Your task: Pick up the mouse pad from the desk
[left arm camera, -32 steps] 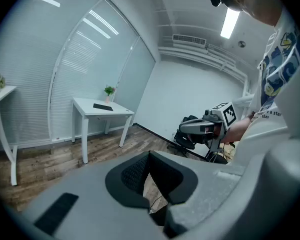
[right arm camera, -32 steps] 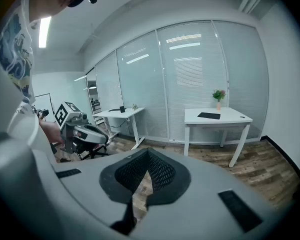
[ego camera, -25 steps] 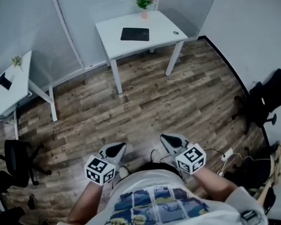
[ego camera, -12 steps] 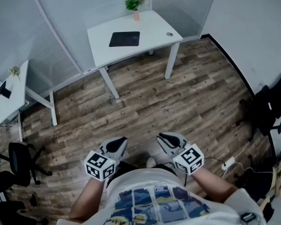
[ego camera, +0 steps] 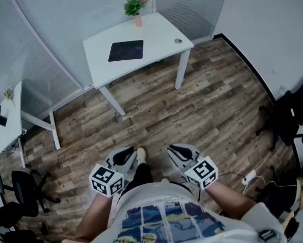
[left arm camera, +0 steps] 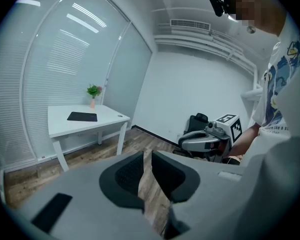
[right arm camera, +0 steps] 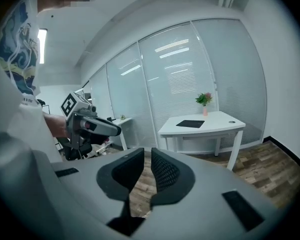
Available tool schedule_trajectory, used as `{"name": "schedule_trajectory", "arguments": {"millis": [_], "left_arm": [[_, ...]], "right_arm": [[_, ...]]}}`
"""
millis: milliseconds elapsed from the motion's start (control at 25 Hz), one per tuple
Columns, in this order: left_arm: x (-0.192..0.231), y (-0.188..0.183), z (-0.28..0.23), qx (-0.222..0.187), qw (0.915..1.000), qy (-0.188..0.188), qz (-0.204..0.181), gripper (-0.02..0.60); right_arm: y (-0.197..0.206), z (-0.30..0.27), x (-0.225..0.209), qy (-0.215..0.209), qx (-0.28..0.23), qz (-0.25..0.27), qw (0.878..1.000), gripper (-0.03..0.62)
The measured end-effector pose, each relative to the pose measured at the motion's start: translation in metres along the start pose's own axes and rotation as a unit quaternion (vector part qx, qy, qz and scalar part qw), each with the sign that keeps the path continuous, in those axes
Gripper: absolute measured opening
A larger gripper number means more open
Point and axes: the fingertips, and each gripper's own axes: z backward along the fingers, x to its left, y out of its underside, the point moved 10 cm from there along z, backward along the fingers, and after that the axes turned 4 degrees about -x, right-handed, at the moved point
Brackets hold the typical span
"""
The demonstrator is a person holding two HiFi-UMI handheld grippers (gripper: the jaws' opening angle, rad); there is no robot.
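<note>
The black mouse pad (ego camera: 126, 50) lies flat on a white desk (ego camera: 161, 32) at the far side of the room, well away from both grippers. It also shows in the left gripper view as the mouse pad (left arm camera: 82, 116) and in the right gripper view as the mouse pad (right arm camera: 190, 124). My left gripper (ego camera: 130, 152) is held low in front of the person; its jaws have just been opening, with a narrow gap and nothing between them. My right gripper (ego camera: 175, 150) is beside it, also slightly open and empty. Both point toward the desk.
A potted plant (ego camera: 134, 6) and a small round object (ego camera: 178, 41) stand on the desk. Glass partitions (ego camera: 50, 29) are behind it. Another white desk (ego camera: 2, 130) and an office chair (ego camera: 19, 196) are at the left. A black chair (ego camera: 293, 115) and cables (ego camera: 250, 176) are at the right.
The desk with the mouse pad has shifted left and grown nearer in the head view as the person walks toward it. Both grippers stay in front of the body; a shoe now shows.
</note>
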Motion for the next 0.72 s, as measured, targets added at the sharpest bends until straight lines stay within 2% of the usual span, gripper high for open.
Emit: {"name": "schedule_trajectory", "arguments": {"millis": [120, 480, 720], "left_arm": [[0.041, -0.018, -0.025, -0.001, 0.9999, 0.015, 0.006, 0.038], [0.165, -0.078, -0.082, 0.002, 0.9978, 0.063, -0.019, 0.038], [0.218, -0.098, -0.119, 0.002, 0.9981, 0.061, -0.010, 0.044]], "right_arm": [[-0.020, -0.028, -0.020, 0.023, 0.008, -0.011, 1.000, 0.043], [-0.074, -0.127, -0.062, 0.069, 0.013, 0.000, 0.998, 0.040], [-0.095, -0.160, -0.088, 0.073, 0.006, 0.005, 0.997, 0.038]]}}
